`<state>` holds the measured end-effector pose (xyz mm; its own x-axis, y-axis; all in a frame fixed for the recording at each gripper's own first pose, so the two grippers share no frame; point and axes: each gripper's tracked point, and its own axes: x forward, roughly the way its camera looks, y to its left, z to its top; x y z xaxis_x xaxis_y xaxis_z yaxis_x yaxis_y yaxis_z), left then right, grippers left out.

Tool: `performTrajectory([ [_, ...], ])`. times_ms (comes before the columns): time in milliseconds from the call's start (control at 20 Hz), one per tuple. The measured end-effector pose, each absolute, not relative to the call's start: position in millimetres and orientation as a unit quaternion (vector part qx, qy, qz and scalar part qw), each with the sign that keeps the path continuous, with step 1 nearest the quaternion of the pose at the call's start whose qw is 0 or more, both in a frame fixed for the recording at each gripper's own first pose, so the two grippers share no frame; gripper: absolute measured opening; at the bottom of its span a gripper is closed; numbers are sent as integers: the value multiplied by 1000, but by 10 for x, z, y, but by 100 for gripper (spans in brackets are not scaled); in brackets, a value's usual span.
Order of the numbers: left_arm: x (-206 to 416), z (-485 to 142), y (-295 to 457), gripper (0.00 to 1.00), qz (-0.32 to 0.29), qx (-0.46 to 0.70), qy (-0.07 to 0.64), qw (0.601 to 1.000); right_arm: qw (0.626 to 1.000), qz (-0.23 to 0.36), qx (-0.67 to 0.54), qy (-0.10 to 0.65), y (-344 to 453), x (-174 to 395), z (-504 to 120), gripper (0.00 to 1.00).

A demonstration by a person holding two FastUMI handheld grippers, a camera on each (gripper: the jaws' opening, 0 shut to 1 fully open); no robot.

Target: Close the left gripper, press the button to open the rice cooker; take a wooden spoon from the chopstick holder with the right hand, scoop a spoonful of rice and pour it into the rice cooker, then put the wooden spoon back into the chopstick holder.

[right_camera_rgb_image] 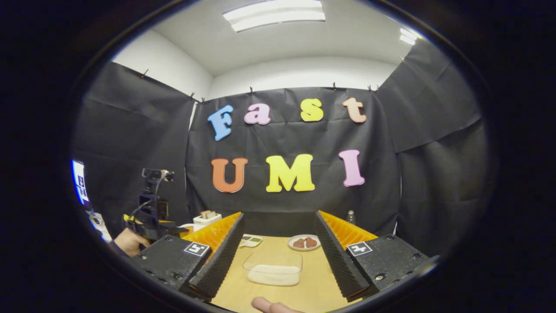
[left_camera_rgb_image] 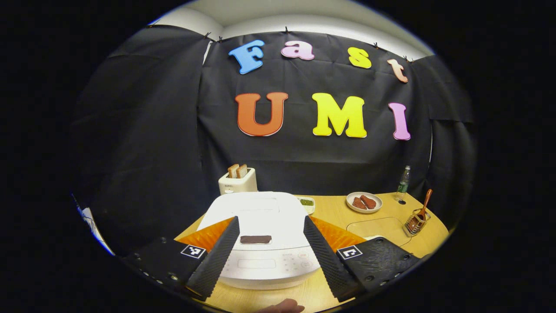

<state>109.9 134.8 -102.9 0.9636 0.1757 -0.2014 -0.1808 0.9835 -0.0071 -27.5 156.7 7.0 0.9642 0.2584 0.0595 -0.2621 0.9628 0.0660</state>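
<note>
- The left gripper (left_camera_rgb_image: 270, 248) hangs low over the near edge of the wooden table (left_camera_rgb_image: 334, 208), its fingers (left_camera_rgb_image: 216, 258) spread wide apart and gripping nothing.
- Between those fingers sits the white rice cooker (left_camera_rgb_image: 263, 230), lid down — its dark latch button (left_camera_rgb_image: 256, 239) lies on the front of the lid, just about midway in the gap, with the control panel below it facing the table's near edge.
- Behind the cooker, toward the back edge, a white toaster (left_camera_rgb_image: 236, 181) stands with two slices of toast sticking up out of it.
- Just beside the cooker's right rear corner a small dish with something green (left_camera_rgb_image: 306, 202) peeks out.
- Farther right, near the back edge, a white plate (left_camera_rgb_image: 364, 202) carries two reddish-brown pieces, and a clear bottle (left_camera_rgb_image: 403, 182) stands upright past it.
- Toward the table's right edge the wire chopstick holder (left_camera_rgb_image: 416, 221) stands with the wooden spoon (left_camera_rgb_image: 425, 204) in it, handle leaning up and to the right.
- The right gripper (right_camera_rgb_image: 278, 254) hovers over the table, fingers (right_camera_rgb_image: 219, 261) likewise wide open and holding nothing.
- In the gap between them a clear container of white rice (right_camera_rgb_image: 273, 268) rests near the table's near edge; the plate lies beyond it.
- In the right gripper view, the other gripper shows at the far left, held by a hand (right_camera_rgb_image: 128, 241).
</note>
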Motion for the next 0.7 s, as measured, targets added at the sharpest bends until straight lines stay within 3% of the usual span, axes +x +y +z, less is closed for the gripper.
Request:
performTrajectory([
  [700,-195,-272,941,94,67,-17,15,997,991,129,16,-22,1605,-301,51,99],
])
